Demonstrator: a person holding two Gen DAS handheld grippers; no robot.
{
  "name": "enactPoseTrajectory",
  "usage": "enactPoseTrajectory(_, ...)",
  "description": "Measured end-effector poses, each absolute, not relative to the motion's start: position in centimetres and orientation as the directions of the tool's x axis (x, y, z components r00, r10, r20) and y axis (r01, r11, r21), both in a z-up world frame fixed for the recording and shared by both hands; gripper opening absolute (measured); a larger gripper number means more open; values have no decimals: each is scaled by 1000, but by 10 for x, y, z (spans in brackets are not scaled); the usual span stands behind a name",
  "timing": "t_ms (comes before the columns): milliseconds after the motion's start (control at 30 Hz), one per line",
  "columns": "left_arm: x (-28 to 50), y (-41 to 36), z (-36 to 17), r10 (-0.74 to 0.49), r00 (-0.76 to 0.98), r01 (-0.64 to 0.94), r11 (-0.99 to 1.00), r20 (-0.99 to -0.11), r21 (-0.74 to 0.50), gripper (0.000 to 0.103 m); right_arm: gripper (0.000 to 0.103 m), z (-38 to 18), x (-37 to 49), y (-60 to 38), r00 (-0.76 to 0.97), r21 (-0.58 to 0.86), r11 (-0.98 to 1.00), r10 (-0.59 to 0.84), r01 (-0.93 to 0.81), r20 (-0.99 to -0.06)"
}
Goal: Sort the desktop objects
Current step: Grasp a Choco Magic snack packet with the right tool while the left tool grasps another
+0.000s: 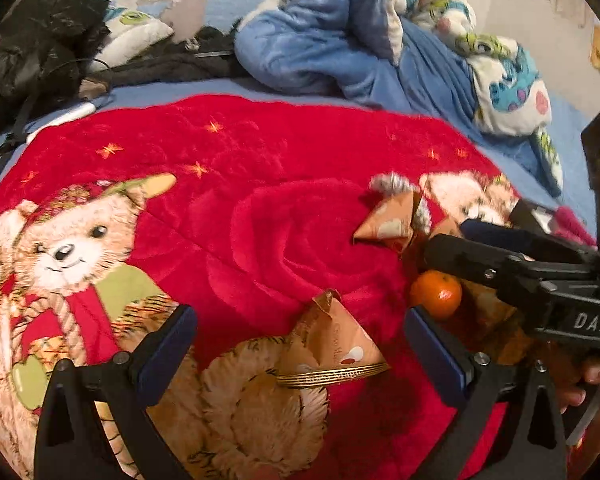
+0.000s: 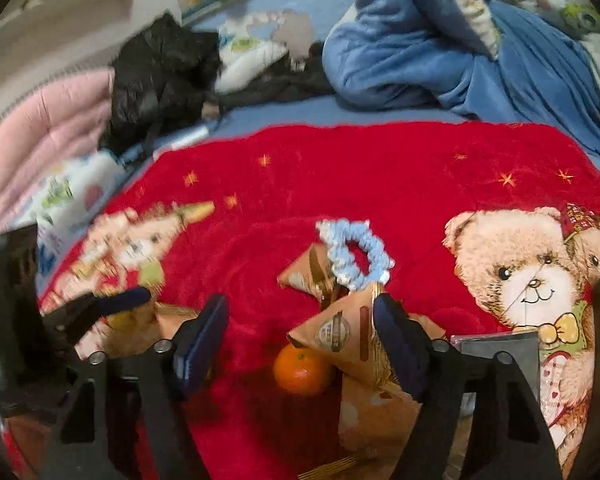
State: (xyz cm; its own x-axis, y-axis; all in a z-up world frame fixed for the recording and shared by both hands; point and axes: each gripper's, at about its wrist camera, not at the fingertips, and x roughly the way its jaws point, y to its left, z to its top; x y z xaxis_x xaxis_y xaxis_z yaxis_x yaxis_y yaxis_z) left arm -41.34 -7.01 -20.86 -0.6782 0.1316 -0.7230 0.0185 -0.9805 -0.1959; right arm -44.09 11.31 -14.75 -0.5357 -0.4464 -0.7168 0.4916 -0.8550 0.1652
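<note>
On a red bear-print blanket (image 1: 260,200) lie several tan triangular snack packets, a tangerine and a blue-white scrunchie. My left gripper (image 1: 300,344) is open, with one packet (image 1: 336,344) lying between its fingers. The tangerine (image 1: 436,294) sits just past its right finger. My right gripper (image 2: 300,336) is open above the tangerine (image 2: 302,368), with a packet (image 2: 340,336) against its right finger (image 2: 400,344). The scrunchie (image 2: 352,254) rests on another packet (image 2: 304,272) beyond. The right gripper also shows in the left wrist view (image 1: 480,248).
A rumpled blue blanket (image 1: 340,40) and a cartoon-print quilt (image 1: 500,72) lie behind the red blanket. A black bag (image 2: 160,76) and pink bedding (image 2: 40,128) are at the left. A further packet (image 2: 372,412) lies under the right gripper. The left gripper shows at the left of the right wrist view (image 2: 112,304).
</note>
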Motion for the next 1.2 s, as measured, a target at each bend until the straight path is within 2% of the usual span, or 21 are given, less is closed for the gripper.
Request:
enactPoseTrajectory(200, -423, -61, -223, 92, -643, 33, -989, -760, -147, 103, 71, -155, -447, 123, -537, 174, -878, -417, 445, -733)
enactPoseTrajectory(333, -428, -54, -229, 56, -625, 42, -994, -779, -105, 103, 69, -163, -449, 113, -539, 116, -888, -369, 444, -757)
enactPoseTrajectory(400, -429, -51, -231, 47, -622, 42, -995, -782, -93, 103, 64, -165, -446, 106, -561, 54, -895, -324, 443, -762)
enactPoseTrajectory(433, -430, -50, -232, 44, -619, 42, -995, -784, -88, 103, 58, -167, -447, 104, -567, 37, -898, -308, 438, -764)
enactPoseTrajectory(467, -430, -50, -232, 43, -619, 42, -995, -784, -88, 103, 46, -170, -449, 103, -560, 37, -900, -301, 434, -772)
enactPoseTrajectory(500, -430, -49, -233, 43, -619, 41, -995, -784, -88, 103, 42, -174, -452, 103, -550, 52, -901, -307, 430, -777)
enactPoseTrajectory(600, -429, -49, -233, 47, -626, 43, -995, -779, -95, 103, 38, -173, -452, 107, -553, 75, -903, -323, 423, -768)
enactPoseTrajectory(700, -425, -53, -230, 53, -648, 50, -992, -760, -112, 91, 34, -173, -451, 109, -559, 78, -902, -328, 424, -762)
enactPoseTrajectory(733, -423, -54, -229, 60, -656, 48, -991, -752, -122, 79, 33, -172, -450, 109, -562, 74, -902, -327, 424, -759)
enactPoseTrajectory(767, -421, -55, -227, 57, -668, 59, -990, -742, -129, 61, 32, -171, -448, 109, -570, 69, -903, -325, 423, -755)
enactPoseTrajectory(967, -415, -61, -222, 78, -700, 61, -984, -710, -169, 54, 31, -162, -439, 115, -608, 55, -910, -318, 410, -727)
enactPoseTrajectory(1200, -412, -47, -217, 70, -717, 23, -992, -694, -124, 53, 31, -156, -435, 123, -634, 71, -914, -332, 400, -699)
